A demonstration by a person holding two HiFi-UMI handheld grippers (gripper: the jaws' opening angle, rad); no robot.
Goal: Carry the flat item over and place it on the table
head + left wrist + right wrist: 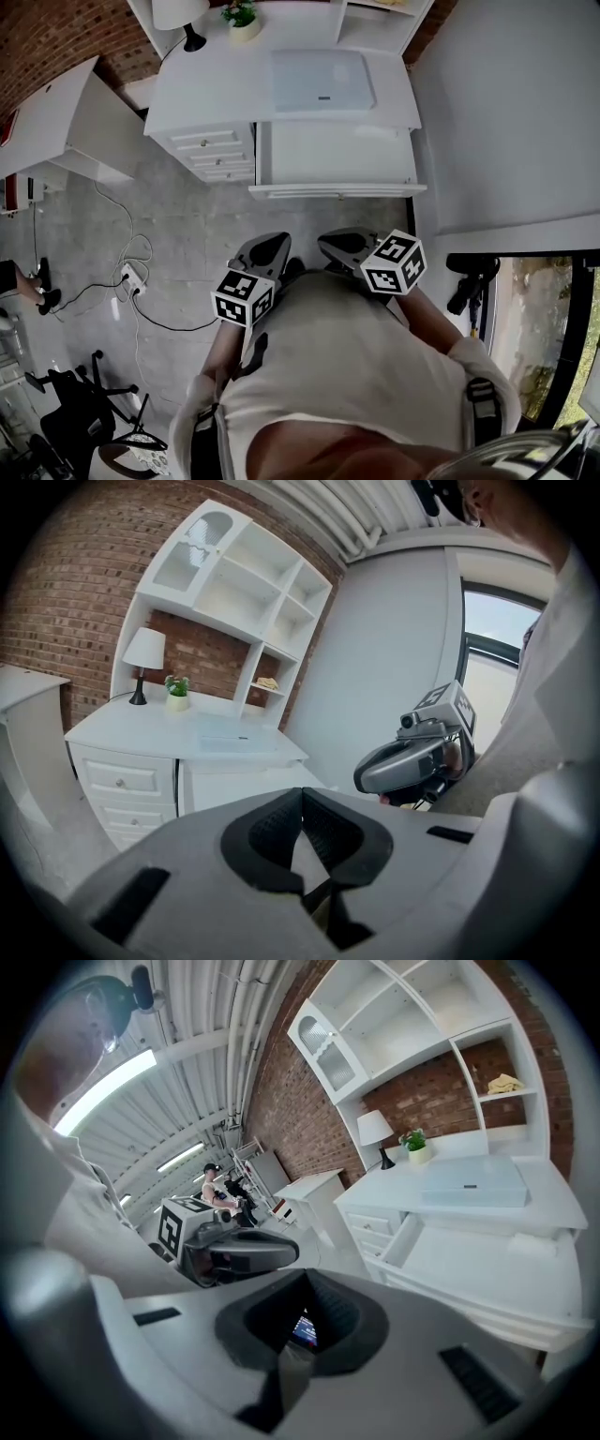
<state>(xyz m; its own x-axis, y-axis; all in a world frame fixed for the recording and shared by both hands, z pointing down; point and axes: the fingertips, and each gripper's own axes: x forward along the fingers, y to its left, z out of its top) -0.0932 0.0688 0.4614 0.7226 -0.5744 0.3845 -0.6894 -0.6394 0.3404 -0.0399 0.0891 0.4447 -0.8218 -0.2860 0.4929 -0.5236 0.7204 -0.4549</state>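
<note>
The flat item [322, 80], a thin pale slab with a small dark mark on its front edge, lies on the white desk [206, 89] at the top of the head view. It also lies on the desk top in the left gripper view [232, 743] and the right gripper view [473, 1183]. My left gripper [270, 247] and right gripper [339, 243] hang side by side close to the person's body, well short of the desk. Both are shut with nothing between the jaws. Each gripper view shows the other gripper alongside.
A wide pull-out shelf [334, 155] stands open under the desk top, beside a drawer unit [214, 150]. A lamp [180, 14] and a potted plant [243, 18] sit at the desk's back. Cables and a power strip [131, 277] lie on the floor left; a wall [511, 112] runs right.
</note>
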